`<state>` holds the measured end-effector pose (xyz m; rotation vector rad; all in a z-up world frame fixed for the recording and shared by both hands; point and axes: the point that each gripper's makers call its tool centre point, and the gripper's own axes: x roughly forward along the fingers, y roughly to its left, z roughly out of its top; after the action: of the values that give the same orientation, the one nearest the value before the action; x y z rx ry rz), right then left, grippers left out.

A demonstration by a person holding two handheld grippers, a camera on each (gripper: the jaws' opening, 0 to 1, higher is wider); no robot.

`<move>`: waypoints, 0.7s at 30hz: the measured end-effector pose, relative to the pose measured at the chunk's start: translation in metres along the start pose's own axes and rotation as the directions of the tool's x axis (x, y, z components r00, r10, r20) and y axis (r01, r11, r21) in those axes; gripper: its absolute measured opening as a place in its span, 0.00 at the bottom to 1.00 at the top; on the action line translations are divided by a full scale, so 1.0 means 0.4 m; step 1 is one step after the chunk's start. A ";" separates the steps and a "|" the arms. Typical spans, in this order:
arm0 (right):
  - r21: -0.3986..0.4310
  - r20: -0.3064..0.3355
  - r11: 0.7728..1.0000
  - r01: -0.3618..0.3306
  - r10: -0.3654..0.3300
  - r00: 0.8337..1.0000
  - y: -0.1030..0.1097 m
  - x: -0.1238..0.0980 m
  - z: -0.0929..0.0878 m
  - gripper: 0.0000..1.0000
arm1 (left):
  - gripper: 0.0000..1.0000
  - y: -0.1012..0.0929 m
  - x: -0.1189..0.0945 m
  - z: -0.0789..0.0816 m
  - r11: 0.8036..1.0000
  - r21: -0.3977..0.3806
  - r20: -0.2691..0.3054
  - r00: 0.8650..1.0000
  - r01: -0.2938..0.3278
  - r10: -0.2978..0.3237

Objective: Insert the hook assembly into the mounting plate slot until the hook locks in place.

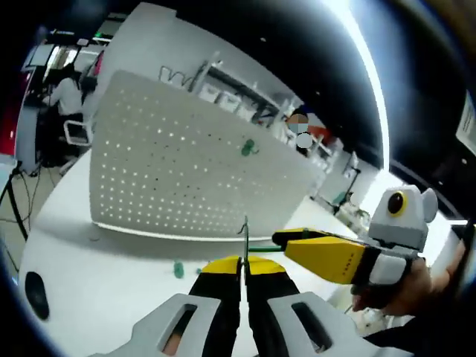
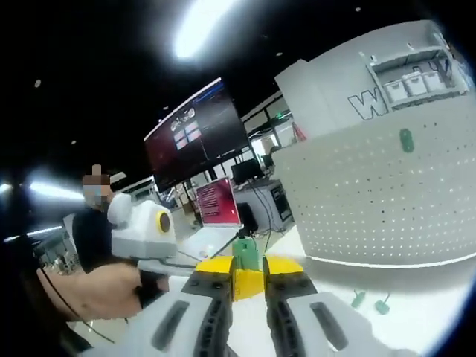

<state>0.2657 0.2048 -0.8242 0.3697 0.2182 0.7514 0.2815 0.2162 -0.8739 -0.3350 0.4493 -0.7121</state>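
A white perforated mounting plate point(image 1: 171, 163) stands upright on the white table point(image 1: 97, 260), with one green hook point(image 1: 248, 148) fixed on its face. My left gripper point(image 1: 243, 266) is shut on a thin metal hook wire point(image 1: 245, 232) held upright in front of the plate. My right gripper point(image 1: 288, 241) comes in from the right and meets the wire's lower end at a green part point(image 1: 260, 249). In the right gripper view my right gripper point(image 2: 248, 274) is shut on that green plastic piece point(image 2: 245, 255), well short of the plate point(image 2: 387, 193) and its fixed hook point(image 2: 406, 140).
A loose green piece point(image 1: 178, 269) lies on the table before the plate, and two more point(image 2: 358, 299) point(image 2: 383, 305) lie near its foot. The left gripper's body point(image 2: 141, 227) and the hand point(image 2: 89, 290) holding it are at the left. Screens point(image 2: 195, 137) and a seated person point(image 1: 65, 93) are behind.
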 end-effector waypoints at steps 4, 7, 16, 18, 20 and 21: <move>0.038 -0.041 0.998 -0.053 0.054 0.998 0.024 0.000 -0.012 0.12 | 0.01 0.015 -0.007 0.009 0.999 0.039 0.008 1.000 -0.021 0.021; 0.020 -0.043 0.998 -0.054 0.055 0.998 0.033 0.002 -0.015 0.12 | 0.01 0.022 -0.005 0.014 0.998 0.052 0.020 0.999 -0.040 0.039; 0.040 -0.046 0.997 -0.066 0.068 0.997 0.041 0.018 -0.026 0.07 | 0.01 -0.029 0.004 0.018 0.959 0.282 0.031 1.000 -0.006 -0.003; 0.032 -0.038 0.997 -0.064 0.066 0.997 0.042 0.018 -0.023 0.06 | 0.01 -0.032 0.003 0.019 0.954 0.299 0.033 0.999 -0.005 -0.005; 0.037 -0.036 0.997 -0.063 0.065 0.997 0.038 0.022 -0.022 0.05 | 0.01 -0.033 0.000 0.023 0.945 0.326 0.043 0.999 -0.013 -0.001; 0.042 -0.035 0.997 -0.066 0.067 0.997 0.040 0.022 -0.022 0.04 | 0.01 -0.034 -0.002 0.028 0.941 0.337 0.053 0.999 -0.015 -0.003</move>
<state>0.2593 0.2240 -0.8265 0.4036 0.2568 0.8206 0.2792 0.2087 -0.8580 -0.0286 0.2710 -0.7582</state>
